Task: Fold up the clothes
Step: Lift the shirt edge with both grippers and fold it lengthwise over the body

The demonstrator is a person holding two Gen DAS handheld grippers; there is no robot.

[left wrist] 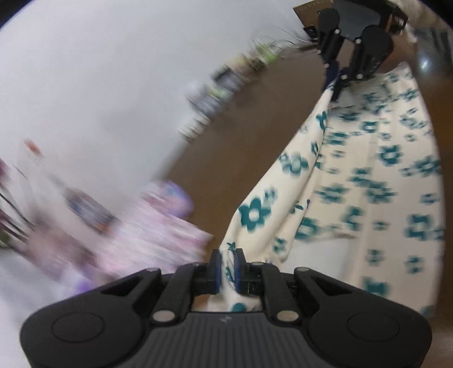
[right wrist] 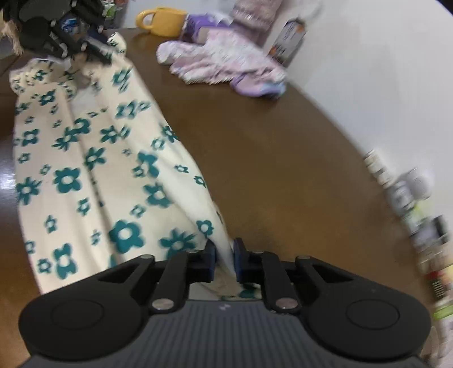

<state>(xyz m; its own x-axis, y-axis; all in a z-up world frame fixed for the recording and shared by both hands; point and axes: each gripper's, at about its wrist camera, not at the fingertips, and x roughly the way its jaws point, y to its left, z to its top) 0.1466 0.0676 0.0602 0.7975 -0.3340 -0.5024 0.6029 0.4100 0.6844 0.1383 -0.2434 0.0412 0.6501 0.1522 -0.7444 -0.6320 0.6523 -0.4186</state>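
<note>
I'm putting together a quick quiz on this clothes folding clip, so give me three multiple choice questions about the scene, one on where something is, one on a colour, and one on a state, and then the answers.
1. Where is the yellow mug?
A. At the far end of the table, beyond the pink clothes
B. On the flowered cloth
C. Held by a gripper

2. What colour are the flowers on the cream cloth?
A. Red
B. Teal
C. Orange

3. What state is the left gripper in?
A. Wide open over the table
B. Shut on the mug
C. Shut on the cloth

Answers: 1 A, the mug stands at the table's far end behind the pink pile. 2 B, every flower is blue-green. 3 C, cream fabric is pinched between its pads, as with the right gripper.
</note>
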